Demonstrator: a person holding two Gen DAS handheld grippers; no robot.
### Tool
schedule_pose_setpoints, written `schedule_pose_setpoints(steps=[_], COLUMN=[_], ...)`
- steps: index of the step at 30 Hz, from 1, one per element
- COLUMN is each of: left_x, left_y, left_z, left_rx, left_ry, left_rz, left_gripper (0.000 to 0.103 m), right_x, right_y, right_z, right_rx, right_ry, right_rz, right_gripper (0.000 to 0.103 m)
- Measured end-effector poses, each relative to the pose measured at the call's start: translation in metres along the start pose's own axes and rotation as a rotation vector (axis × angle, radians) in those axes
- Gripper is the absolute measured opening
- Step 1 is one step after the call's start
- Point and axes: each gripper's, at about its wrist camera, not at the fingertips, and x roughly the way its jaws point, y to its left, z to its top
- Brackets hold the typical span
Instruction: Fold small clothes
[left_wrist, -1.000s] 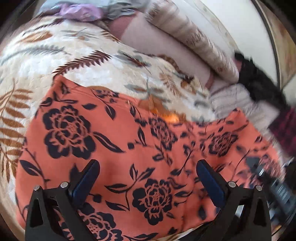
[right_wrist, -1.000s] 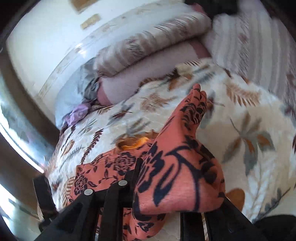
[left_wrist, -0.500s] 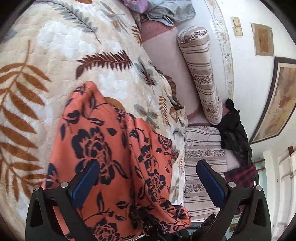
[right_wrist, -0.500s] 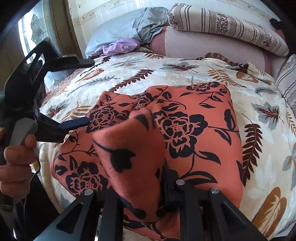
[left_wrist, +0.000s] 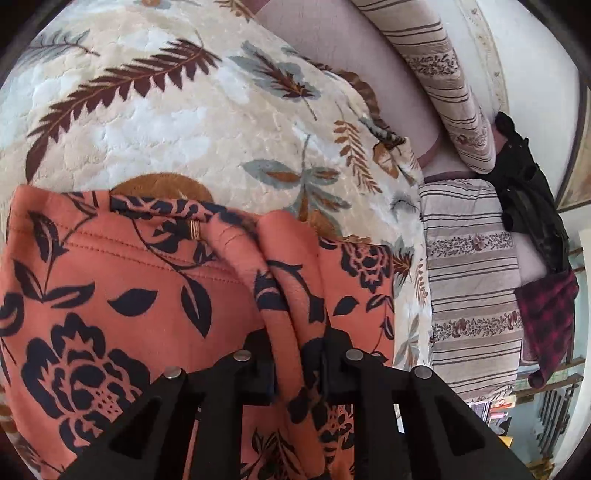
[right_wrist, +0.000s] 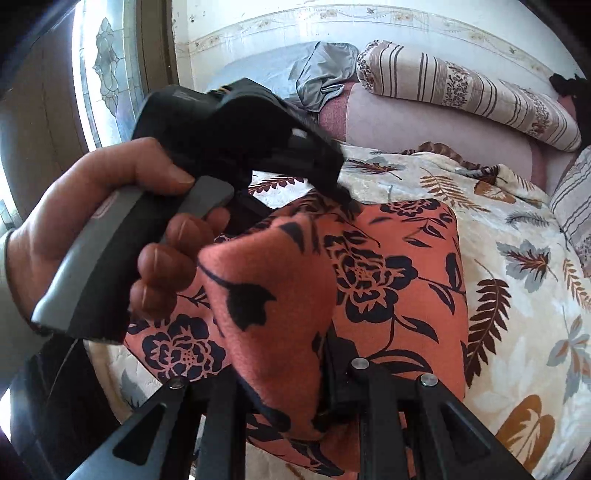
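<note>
An orange garment with black flowers (left_wrist: 122, 291) lies on the leaf-print bedspread (left_wrist: 166, 110). My left gripper (left_wrist: 297, 365) is shut on a bunched fold of the garment near its far edge. My right gripper (right_wrist: 280, 373) is shut on another fold of the same garment (right_wrist: 399, 266), which stands up in a thick hump between its fingers. In the right wrist view the left gripper and the hand holding it (right_wrist: 122, 236) sit just left of and above that hump, pinching the garment's far left part.
A striped bolster (right_wrist: 465, 92) and a pink cushion (right_wrist: 413, 122) lie at the bed's head. Grey cloth (right_wrist: 321, 74) is piled by the wall. A striped cushion (left_wrist: 472, 288), black clothing (left_wrist: 532, 192) and a red plaid cloth (left_wrist: 546, 321) lie beside the bed.
My left gripper was open above the garment; it has come down and shut on a fold. My right gripper still holds its fold, and the left gripper has moved close to it.
</note>
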Motion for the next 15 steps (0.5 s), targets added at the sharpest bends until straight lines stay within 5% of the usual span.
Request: schedule_pose_setpoints(steps=[7, 13, 15], left_x=[-0.095, -0.048, -0.058], left_y=[-0.010, 0.086, 0.104], left_z=[0.007, 0.020, 0.016], left_rx=[0.224, 0.117, 0.057], left_ry=[-0.152, 0.012, -0.028], left_rz=[-0.072, 0.089, -0.040], left_gripper=[0.017, 0.017, 0.017], right_x=[-0.020, 0.057, 0.056], right_y=[0.050, 0.104, 0.109], right_z=[0.038, 0.017, 0.015], right_rx=[-0.093, -0.191, -0.206], right_ry=[-0.084, 0.103, 0.082], right_rz=[0.044, 0.056, 0.045], right_gripper=[0.019, 0.019, 0.019])
